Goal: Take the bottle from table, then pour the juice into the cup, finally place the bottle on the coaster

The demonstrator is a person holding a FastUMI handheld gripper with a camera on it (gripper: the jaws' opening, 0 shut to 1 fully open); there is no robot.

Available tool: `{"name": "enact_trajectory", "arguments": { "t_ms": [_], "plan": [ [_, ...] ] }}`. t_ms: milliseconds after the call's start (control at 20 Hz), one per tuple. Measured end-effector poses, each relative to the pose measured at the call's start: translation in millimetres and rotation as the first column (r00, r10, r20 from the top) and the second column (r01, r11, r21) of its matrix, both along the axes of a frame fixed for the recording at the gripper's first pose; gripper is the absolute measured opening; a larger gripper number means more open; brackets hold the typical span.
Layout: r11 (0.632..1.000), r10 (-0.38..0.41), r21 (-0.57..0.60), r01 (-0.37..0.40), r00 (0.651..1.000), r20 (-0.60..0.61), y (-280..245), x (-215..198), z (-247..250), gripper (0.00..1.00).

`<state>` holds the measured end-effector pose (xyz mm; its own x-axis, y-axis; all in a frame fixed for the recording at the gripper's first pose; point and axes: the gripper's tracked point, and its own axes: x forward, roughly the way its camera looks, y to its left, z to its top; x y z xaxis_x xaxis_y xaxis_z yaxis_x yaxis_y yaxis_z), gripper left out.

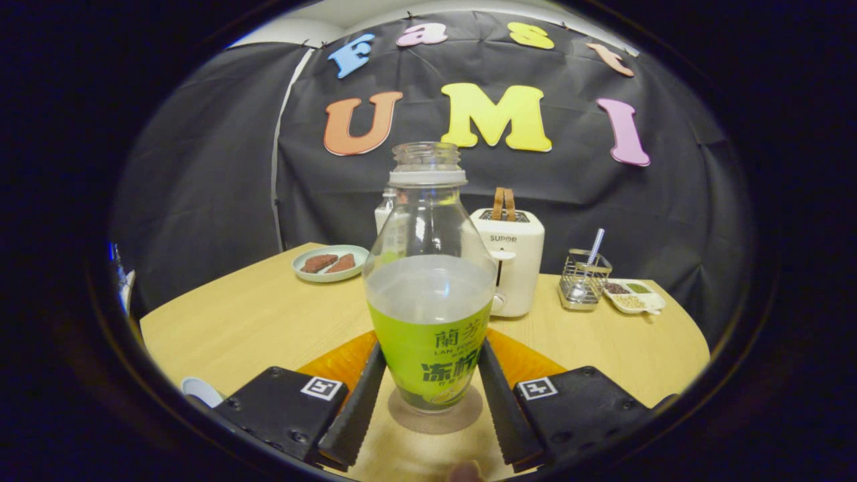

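Both fingers of my gripper sit close on either side of the bottle, jaws narrow, pads right at its green label — can't tell for sure if they press on it or just flank it. Bottle stands upright on a round coaster on the wood worktop, cap off, clear neck open, pale liquid up to approx the shoulder of the label. An orange mat shows behind the fingers on both sides.

Beyond the bottle: a white toaster w/ two brown slices sticking up, just behind and to the right. Further right, a wire holder w/ a striped straw, then a small divided dish of seeds beside it. Left at the back — a pale plate w/ two brown pieces. A white rim of something peeks by my left finger; too cut off to name.
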<state>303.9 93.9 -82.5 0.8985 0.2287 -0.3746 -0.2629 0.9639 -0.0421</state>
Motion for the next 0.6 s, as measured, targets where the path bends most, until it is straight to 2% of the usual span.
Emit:
{"name": "enact_trajectory", "arguments": {
  "t_ms": [350,600],
  "plan": [
    [1.0,-0.004,-0.012,0.003,0.999,-0.035,0,4,-17,0.82],
    [1.0,0.002,-0.024,-0.003,0.999,-0.047,2,2,-23,0.86]
  ]
}}
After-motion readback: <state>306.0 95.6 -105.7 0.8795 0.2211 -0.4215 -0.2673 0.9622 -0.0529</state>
